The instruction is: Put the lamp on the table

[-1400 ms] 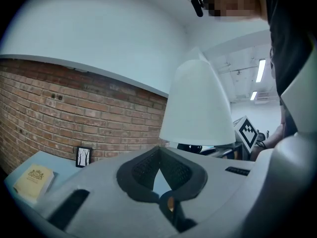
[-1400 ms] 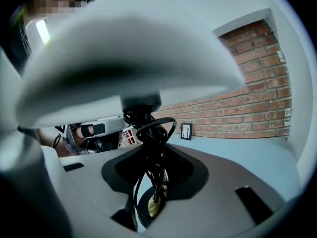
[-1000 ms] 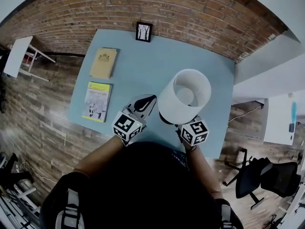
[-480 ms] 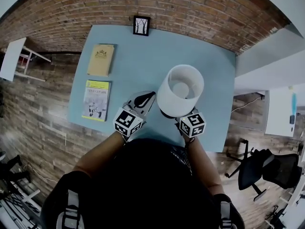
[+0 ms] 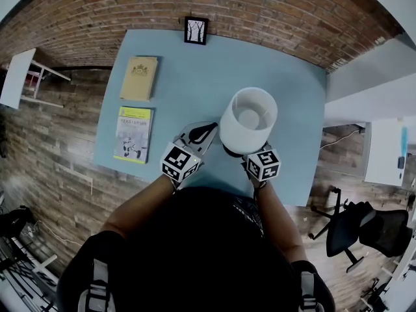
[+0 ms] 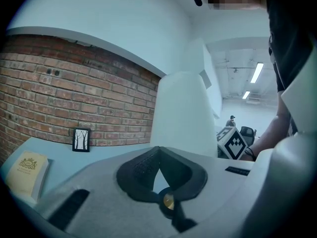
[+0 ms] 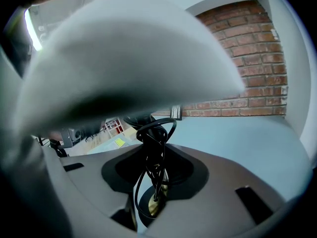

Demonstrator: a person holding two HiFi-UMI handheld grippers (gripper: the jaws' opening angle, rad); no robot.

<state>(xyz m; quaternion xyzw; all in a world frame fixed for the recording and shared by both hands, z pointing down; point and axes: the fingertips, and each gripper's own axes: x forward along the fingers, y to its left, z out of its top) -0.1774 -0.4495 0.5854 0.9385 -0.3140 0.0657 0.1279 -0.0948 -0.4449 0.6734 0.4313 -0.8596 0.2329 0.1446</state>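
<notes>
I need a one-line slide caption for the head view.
Right gripper grips a white-shaded lamp at the pale blue table; left gripper shut, empty.

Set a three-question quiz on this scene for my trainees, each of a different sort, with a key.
1. True or false: the right hand-held gripper is shut on the white drum-shaded lamp.
2. How many books lie on the light blue table?
3. The small black-framed picture stands: A) by the brick wall; B) on a book; C) under the lamp.
Key: 1 true; 2 two (tan book, yellow-covered book); 3 A.
</notes>
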